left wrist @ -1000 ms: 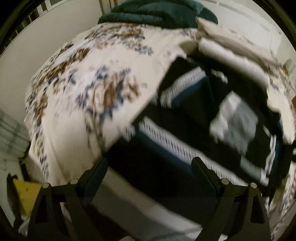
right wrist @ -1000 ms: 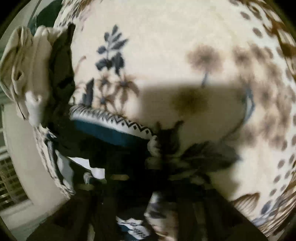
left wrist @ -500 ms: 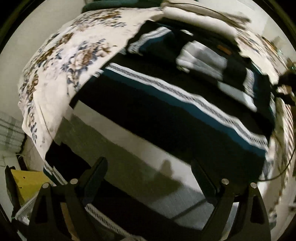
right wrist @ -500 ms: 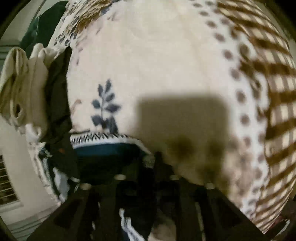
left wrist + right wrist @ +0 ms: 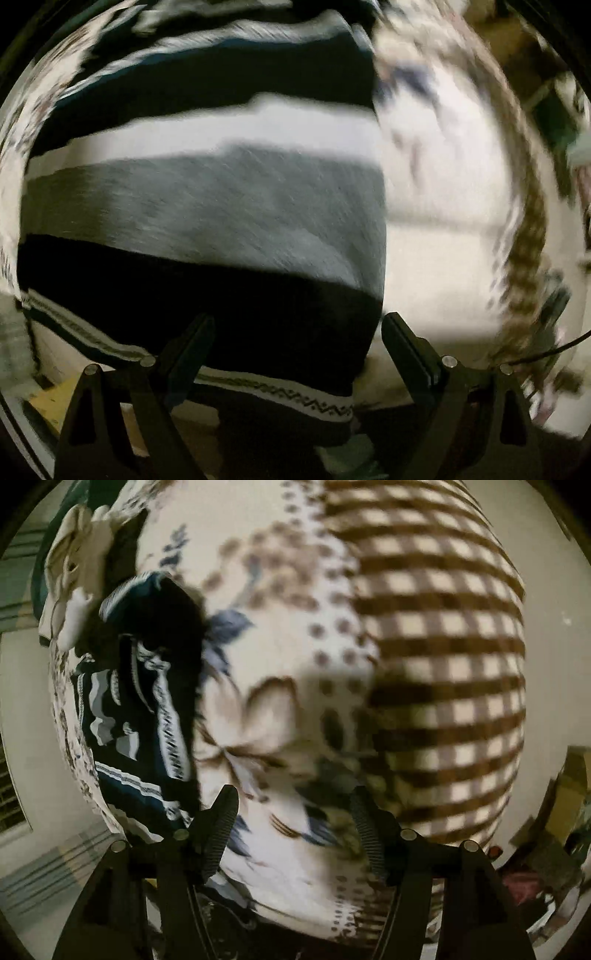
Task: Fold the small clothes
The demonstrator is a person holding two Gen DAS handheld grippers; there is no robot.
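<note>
A striped sweater [image 5: 207,206] with black, grey, white and teal bands lies spread on the bed, filling the left wrist view. My left gripper [image 5: 297,328] hangs open straight above its near right corner, jaws wide, nothing between them. In the right wrist view the same sweater [image 5: 147,709] lies bunched at the left on the floral bedspread [image 5: 280,635]. My right gripper [image 5: 293,805] is over the bare bedspread beside it, its jaws opening with nothing between them.
A pile of cream clothes [image 5: 70,587] sits at the far left of the bed. A brown checked part of the bedspread [image 5: 443,646] fills the right. The bed's edge and floor clutter [image 5: 561,812] show low right. A cable [image 5: 554,350] runs off the bed's right side.
My left gripper swept across the sweater towards its near right corner and dropped closer. My right gripper went from shut on the dark sweater to opening, let it go and drew away over the bedspread.
</note>
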